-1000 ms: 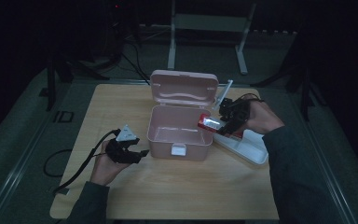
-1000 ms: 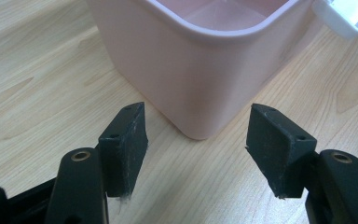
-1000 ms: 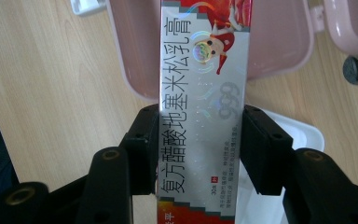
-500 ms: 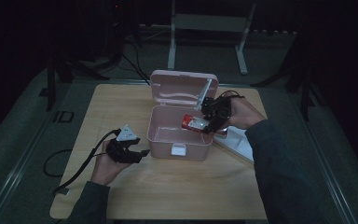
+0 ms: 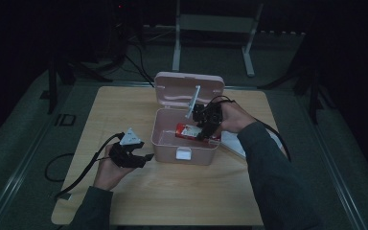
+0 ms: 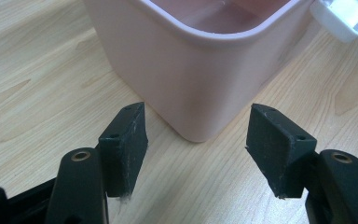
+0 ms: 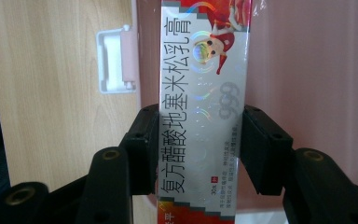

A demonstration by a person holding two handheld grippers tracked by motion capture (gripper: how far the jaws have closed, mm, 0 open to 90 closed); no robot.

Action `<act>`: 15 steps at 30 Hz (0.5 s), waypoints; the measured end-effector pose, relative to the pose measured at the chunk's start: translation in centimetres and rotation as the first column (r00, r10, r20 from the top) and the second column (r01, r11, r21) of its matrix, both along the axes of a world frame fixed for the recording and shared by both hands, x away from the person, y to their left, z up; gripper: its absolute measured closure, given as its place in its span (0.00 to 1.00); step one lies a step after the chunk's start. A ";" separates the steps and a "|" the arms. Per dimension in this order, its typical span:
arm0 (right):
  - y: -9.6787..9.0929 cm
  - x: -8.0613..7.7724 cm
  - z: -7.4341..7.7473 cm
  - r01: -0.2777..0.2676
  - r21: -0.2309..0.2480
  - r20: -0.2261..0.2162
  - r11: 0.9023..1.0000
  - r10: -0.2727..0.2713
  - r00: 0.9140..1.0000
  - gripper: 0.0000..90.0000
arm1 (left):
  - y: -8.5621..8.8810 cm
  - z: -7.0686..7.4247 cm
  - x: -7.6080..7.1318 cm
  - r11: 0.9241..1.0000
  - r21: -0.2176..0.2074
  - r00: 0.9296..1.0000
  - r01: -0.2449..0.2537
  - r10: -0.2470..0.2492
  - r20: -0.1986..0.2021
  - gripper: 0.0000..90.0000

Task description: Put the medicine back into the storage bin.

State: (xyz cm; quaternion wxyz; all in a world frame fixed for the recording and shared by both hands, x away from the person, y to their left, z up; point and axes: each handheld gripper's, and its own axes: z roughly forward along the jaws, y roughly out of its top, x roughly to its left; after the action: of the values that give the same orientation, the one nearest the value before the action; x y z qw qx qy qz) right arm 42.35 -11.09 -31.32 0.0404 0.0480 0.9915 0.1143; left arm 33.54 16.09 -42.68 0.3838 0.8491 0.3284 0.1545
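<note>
The right claw (image 7: pixel 193 149) clamps the ointment carton (image 7: pixel 200 116) over the open pink box (image 5: pixel 184 143); the left claw (image 6: pixel 193 154) gapes, released, beside it. Tilted, the carton could snag the box rim

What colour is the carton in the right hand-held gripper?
Silver carton, holographic sheen, red ends; clearest in the right gripper view.
</note>
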 end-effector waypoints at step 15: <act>1.5 -0.1 -1.4 0.003 -0.004 -0.021 1.000 -0.003 1.000 0.57 | -0.1 -0.1 0.0 1.000 0.003 1.000 0.002 -0.002 -0.003 0.42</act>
State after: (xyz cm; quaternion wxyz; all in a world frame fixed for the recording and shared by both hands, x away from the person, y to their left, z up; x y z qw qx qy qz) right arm 42.30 -9.62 -32.72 0.0303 0.0506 0.9920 0.1116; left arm 33.55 15.98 -42.80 0.3824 0.8502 0.3277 0.1533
